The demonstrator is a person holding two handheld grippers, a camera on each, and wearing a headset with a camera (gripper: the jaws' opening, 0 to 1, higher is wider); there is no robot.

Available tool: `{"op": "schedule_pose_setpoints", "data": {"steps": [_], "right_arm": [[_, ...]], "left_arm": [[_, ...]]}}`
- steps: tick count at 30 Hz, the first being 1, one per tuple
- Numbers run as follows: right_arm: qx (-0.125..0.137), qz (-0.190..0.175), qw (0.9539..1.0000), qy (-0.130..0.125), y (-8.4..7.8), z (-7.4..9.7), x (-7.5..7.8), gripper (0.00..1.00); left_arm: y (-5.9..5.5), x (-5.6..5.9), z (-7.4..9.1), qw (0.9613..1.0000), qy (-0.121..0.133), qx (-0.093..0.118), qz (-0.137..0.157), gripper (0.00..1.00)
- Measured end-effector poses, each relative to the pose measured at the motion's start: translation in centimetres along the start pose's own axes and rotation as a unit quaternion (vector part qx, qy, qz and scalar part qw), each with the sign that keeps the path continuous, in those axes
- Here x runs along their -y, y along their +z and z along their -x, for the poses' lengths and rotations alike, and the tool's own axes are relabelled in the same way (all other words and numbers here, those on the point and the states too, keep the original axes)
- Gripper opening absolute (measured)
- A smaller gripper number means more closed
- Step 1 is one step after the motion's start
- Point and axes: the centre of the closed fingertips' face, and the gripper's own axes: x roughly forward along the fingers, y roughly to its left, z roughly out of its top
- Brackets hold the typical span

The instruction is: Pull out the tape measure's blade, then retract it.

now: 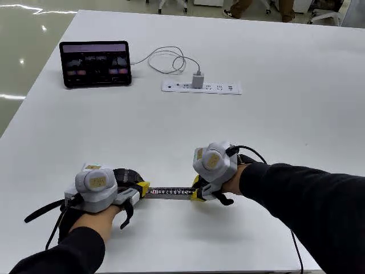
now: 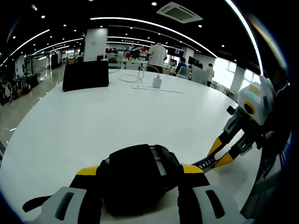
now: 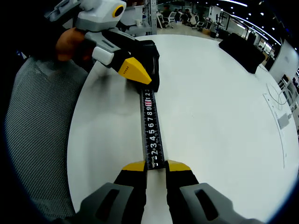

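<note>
A black tape measure case (image 1: 129, 177) lies on the white table (image 1: 171, 131) near its front edge. My left gripper (image 1: 138, 190) is shut on the tape measure case (image 2: 140, 179), whose body bulges between its yellow-tipped jaws (image 2: 140, 170). A short length of the blade (image 1: 169, 192) runs rightwards out of the case, numbers facing up. My right gripper (image 1: 197, 194) is shut on the blade's free end. In the right gripper view the blade (image 3: 150, 126) stretches from the right gripper (image 3: 156, 165) up to the case (image 3: 150, 58) and the left gripper (image 3: 133, 70).
A dark tablet (image 1: 95, 63) stands at the back left. A white power strip (image 1: 219, 88) with a charger (image 1: 198, 79) and a coiled cable (image 1: 169, 59) lies mid-table. A black strap (image 1: 41, 210) trails left of my left hand. The table's front edge is close.
</note>
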Motion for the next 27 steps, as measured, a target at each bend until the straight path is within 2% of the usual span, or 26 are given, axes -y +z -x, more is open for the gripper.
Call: {"op": "schedule_pose_setpoints", "data": {"steps": [7,17,27], "right_arm": [[0.001,-0.003,1.0,0.003,0.21,-0.18,0.0,0.11],[0.003,0.019,0.9998,0.007,0.44,-0.35,-0.12,0.11],[0.014,0.007,0.9999,0.005,0.85,-0.58,-0.14,0.11]], "left_arm": [[0.02,-0.02,-0.01,1.0,0.0,0.0,0.0,0.62],[0.04,-0.04,-0.04,1.0,0.0,0.001,0.0,0.62],[0.03,-0.08,-0.06,1.0,0.0,0.001,0.001,0.62]]}}
